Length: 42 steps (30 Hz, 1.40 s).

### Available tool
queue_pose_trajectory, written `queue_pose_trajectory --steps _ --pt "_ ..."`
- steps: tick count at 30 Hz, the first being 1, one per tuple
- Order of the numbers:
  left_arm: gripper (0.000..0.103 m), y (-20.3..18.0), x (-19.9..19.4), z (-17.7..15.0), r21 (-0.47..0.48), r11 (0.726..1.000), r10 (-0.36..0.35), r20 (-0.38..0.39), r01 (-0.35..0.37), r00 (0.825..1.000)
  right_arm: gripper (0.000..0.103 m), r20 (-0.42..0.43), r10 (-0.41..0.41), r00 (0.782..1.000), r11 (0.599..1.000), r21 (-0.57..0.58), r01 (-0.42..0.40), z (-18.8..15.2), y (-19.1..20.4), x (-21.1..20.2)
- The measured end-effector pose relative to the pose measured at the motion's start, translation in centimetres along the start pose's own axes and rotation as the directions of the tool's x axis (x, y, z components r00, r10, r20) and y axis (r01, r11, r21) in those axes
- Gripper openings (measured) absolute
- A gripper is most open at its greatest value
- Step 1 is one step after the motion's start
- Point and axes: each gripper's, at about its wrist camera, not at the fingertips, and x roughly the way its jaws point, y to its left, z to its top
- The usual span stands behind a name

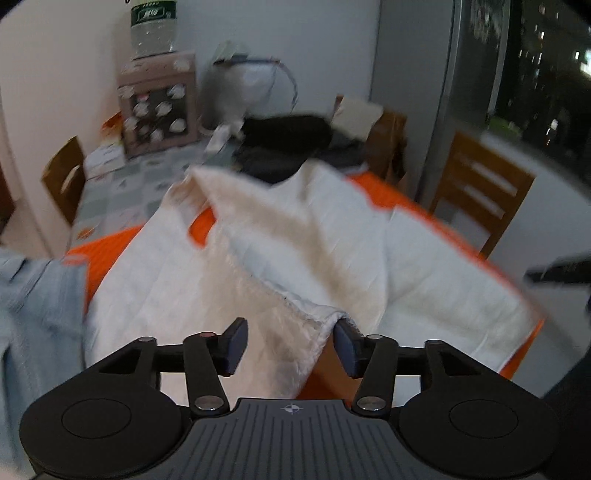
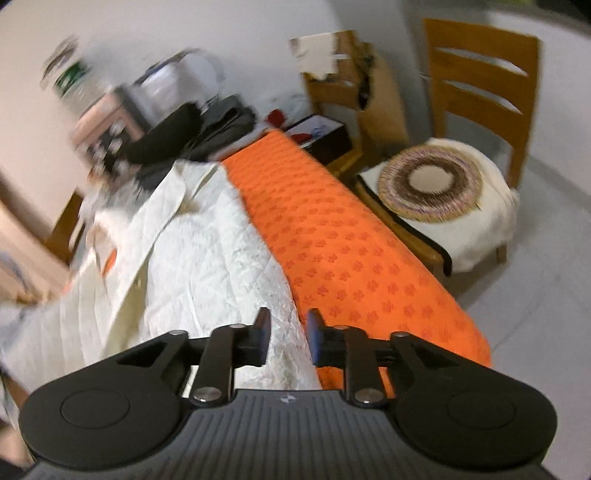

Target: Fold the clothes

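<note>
A white quilted garment (image 1: 295, 240) lies spread over an orange patterned table cover (image 1: 399, 199), with one flap folded across its middle. My left gripper (image 1: 290, 347) hovers over the near end of that flap, jaws wide apart; the flap's hem lies close to the right pad (image 1: 345, 349) with no grip on it. In the right wrist view the same garment (image 2: 207, 251) covers the left half of the orange cover (image 2: 351, 251). My right gripper (image 2: 288, 338) sits above the garment's right edge, its jaws a narrow gap apart, and the pads do not pinch the cloth.
A light blue denim garment (image 1: 33, 306) hangs at the left. Dark bags (image 1: 288, 136), a pink box (image 1: 159, 103) with a water bottle (image 1: 153, 26) and a cardboard box (image 2: 354, 74) crowd the far end. A wooden chair (image 2: 480, 74) with a round cushion (image 2: 432, 184) stands at the right.
</note>
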Motion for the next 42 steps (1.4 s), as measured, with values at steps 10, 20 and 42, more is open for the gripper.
queue_pose_trajectory --steps 10,20,42 --pt "0.071 -3.3 4.0 6.1 0.043 0.996 -0.086 0.023 0.085 0.996 0.07 -0.144 0.1 0.985 0.971 -0.201 -0.128 1.4 2.4 5.5" --pt "0.073 -1.3 2.2 5.1 -0.002 1.0 -0.028 -0.067 0.028 0.997 0.048 -0.236 0.035 0.971 0.921 -0.371 -0.124 0.5 5.1 9.8" --pt "0.078 -6.2 15.3 12.2 -0.043 0.997 -0.062 0.044 0.063 0.997 0.017 -0.149 0.054 0.987 0.998 0.045 -0.048 2.1 -4.4 7.7"
